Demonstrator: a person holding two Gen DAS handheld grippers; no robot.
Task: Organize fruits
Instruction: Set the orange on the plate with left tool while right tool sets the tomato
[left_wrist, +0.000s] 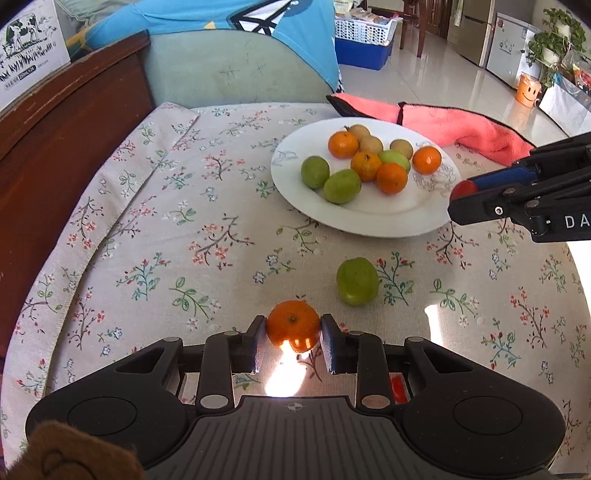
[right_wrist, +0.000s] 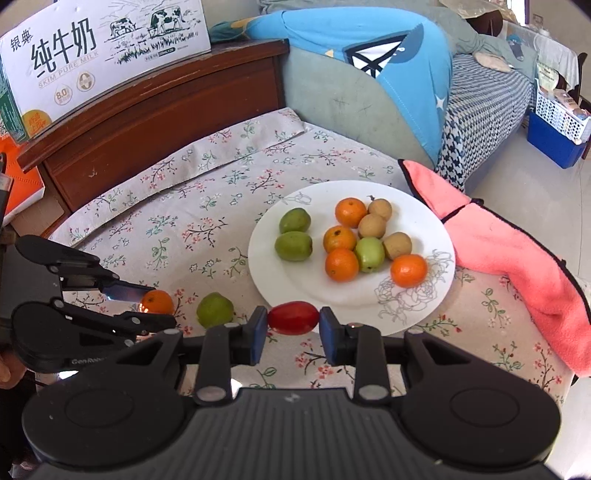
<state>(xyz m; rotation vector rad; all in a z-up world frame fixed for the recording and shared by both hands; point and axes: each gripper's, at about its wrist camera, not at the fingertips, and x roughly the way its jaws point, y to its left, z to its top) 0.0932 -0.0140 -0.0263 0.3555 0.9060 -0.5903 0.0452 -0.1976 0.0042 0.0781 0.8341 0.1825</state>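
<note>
My left gripper (left_wrist: 293, 330) is shut on a small orange (left_wrist: 293, 325) just above the floral tablecloth; it also shows in the right wrist view (right_wrist: 157, 301). My right gripper (right_wrist: 293, 319) is shut on a red cherry tomato (right_wrist: 293, 317) at the near rim of the white plate (right_wrist: 266, 266); the tomato also shows in the left wrist view (left_wrist: 463, 189). The plate (left_wrist: 388, 218) holds several oranges, green fruits and brown fruits. One green fruit (left_wrist: 357, 281) lies loose on the cloth in front of the plate and also shows in the right wrist view (right_wrist: 215, 310).
A pink towel (right_wrist: 517, 251) lies at the table's right edge beside the plate. A wooden headboard (right_wrist: 155, 122) with a milk carton box (right_wrist: 92, 48) borders the far left. A grey-green cushion (left_wrist: 236, 70) sits behind the table.
</note>
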